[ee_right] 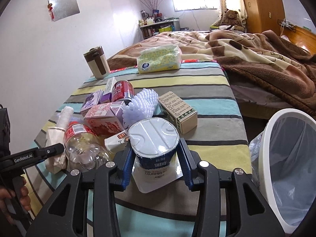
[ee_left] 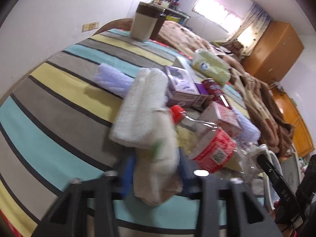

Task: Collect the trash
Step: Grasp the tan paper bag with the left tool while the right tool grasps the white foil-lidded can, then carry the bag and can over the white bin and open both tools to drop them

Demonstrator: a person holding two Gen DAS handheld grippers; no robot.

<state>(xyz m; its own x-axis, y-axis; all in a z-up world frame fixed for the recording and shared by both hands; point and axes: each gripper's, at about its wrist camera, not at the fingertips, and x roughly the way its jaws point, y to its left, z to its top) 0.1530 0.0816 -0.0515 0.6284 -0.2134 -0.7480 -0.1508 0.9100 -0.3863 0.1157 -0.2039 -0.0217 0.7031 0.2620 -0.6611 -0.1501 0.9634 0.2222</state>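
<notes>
The right hand-held gripper (ee_right: 156, 156) has its blue pads pressed against both sides of a yogurt cup (ee_right: 155, 138) at the near edge of the striped bed cover (ee_right: 213, 102). The cup stands roughly upright with its sealed foil lid facing up toward the camera; its base is hidden behind a white pouch lying under it. In the left wrist view, the left hand-held gripper (ee_left: 156, 169) pinches a crumpled beige paper bag (ee_left: 158, 165), blurred and with its lower end cut off by the gripper body. The bag's long axis runs away from the camera, toward a white rolled cloth (ee_left: 142, 106). Just beside it lies an empty clear bottle (ee_left: 205, 140) with a red label, on its side, its red cap pointing away toward the cartons. A white bin (ee_right: 284, 169) lined with clear plastic stands beside the bed at the right, partly cut off by the frame edge.
</notes>
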